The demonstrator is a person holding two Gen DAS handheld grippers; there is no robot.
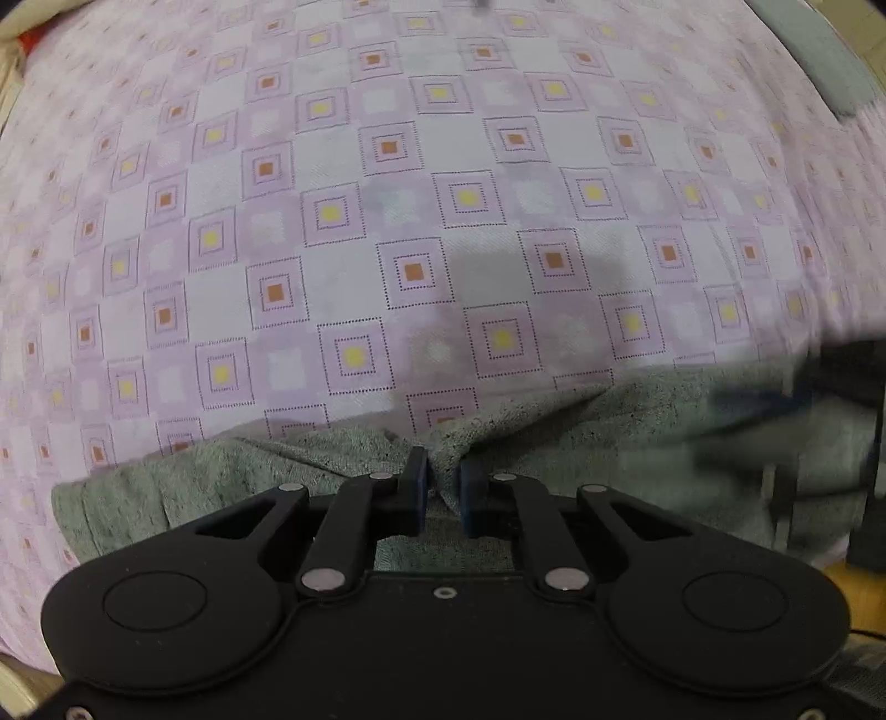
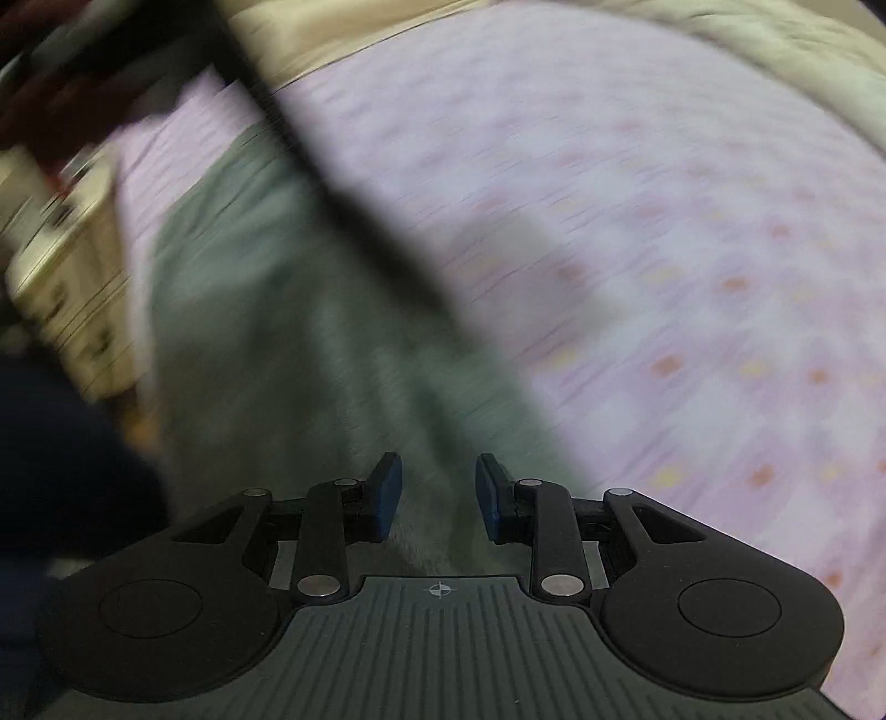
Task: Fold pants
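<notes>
The grey-green pants (image 1: 554, 437) lie on a bed sheet with pink and purple squares (image 1: 387, 166). In the left wrist view my left gripper (image 1: 442, 487) is shut on a pinched ridge of the pants' fabric near their edge. In the right wrist view, which is strongly motion-blurred, my right gripper (image 2: 438, 498) is open and empty, just above the pants (image 2: 288, 332), which run away to the upper left. A dark blurred bar (image 2: 354, 210), perhaps the other gripper, crosses above the pants.
A second grey-green cloth (image 1: 819, 61) lies at the sheet's far right corner. A cream blanket (image 2: 747, 39) borders the sheet's far side. Blurred cream furniture (image 2: 66, 260) stands off the bed's left edge. A dark blurred shape (image 1: 841, 443) is at the right.
</notes>
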